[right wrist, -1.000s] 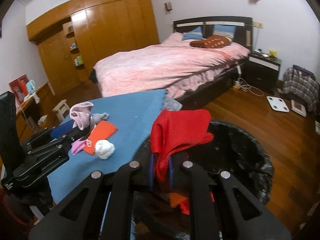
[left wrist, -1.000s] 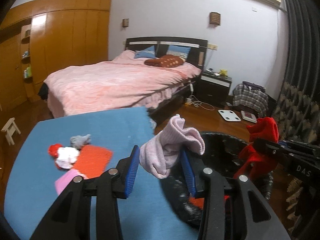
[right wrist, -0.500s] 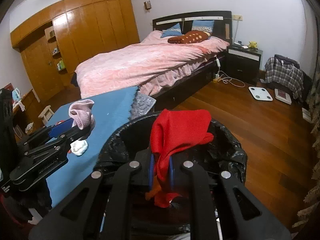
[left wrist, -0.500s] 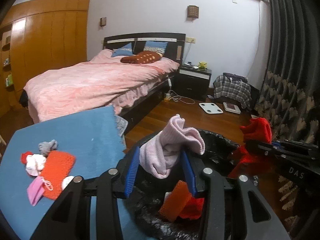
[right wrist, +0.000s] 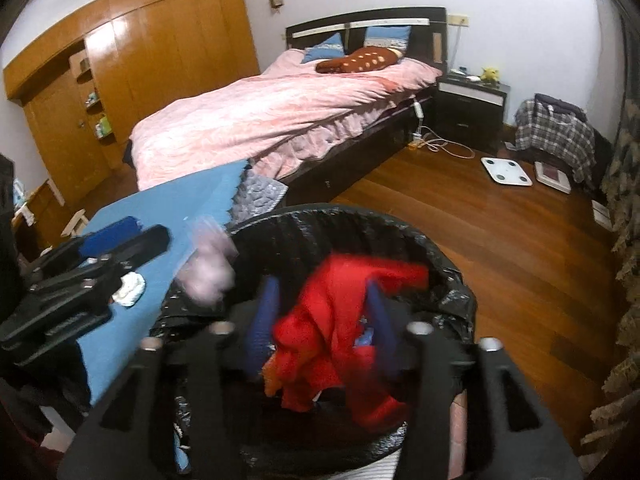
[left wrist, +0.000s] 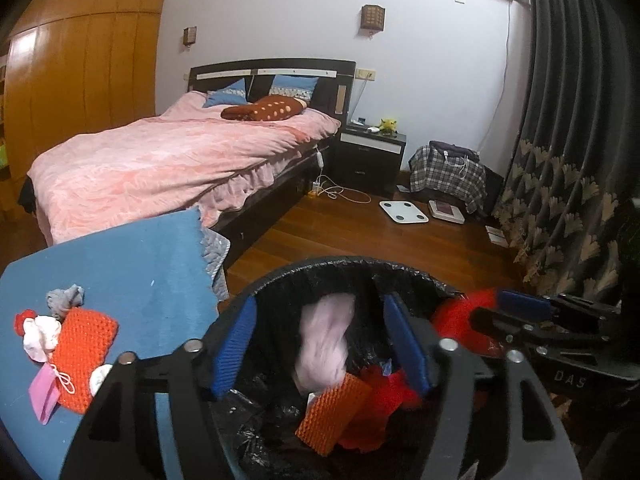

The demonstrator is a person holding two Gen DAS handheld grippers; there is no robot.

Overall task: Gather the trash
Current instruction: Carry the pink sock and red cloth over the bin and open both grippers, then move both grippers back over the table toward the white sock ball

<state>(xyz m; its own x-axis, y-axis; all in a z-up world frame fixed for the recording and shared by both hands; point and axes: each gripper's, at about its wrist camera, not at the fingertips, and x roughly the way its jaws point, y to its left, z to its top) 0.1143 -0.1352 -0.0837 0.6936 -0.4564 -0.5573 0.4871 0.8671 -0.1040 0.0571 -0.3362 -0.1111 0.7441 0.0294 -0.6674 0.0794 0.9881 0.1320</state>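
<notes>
A: How is the room around the bin [left wrist: 348, 266] laid out?

B: Its round rim, lined with crinkled black plastic, is butted against the edge of the blue surface [left wrist: 132, 256]; bare wooden floor [left wrist: 348, 232] is seen beyond the bin, up to the bed [left wrist: 168, 160].

A: And the left tongs [left wrist: 320, 344]?

B: The jaws have just been opened over the bin; a soft pink cloth [left wrist: 324, 344] is seen blurred between the blue pads, gripped by neither.

A: The right tongs [right wrist: 324, 324]?

B: Likewise just opened above the bin; a red knitted cloth [right wrist: 340, 320] is draped between the pads, no longer pinched.

A: What is left beside the bin?

B: An orange ribbed knit [left wrist: 82, 356], grey and white scraps and a pink tag are left on the surface.
</notes>
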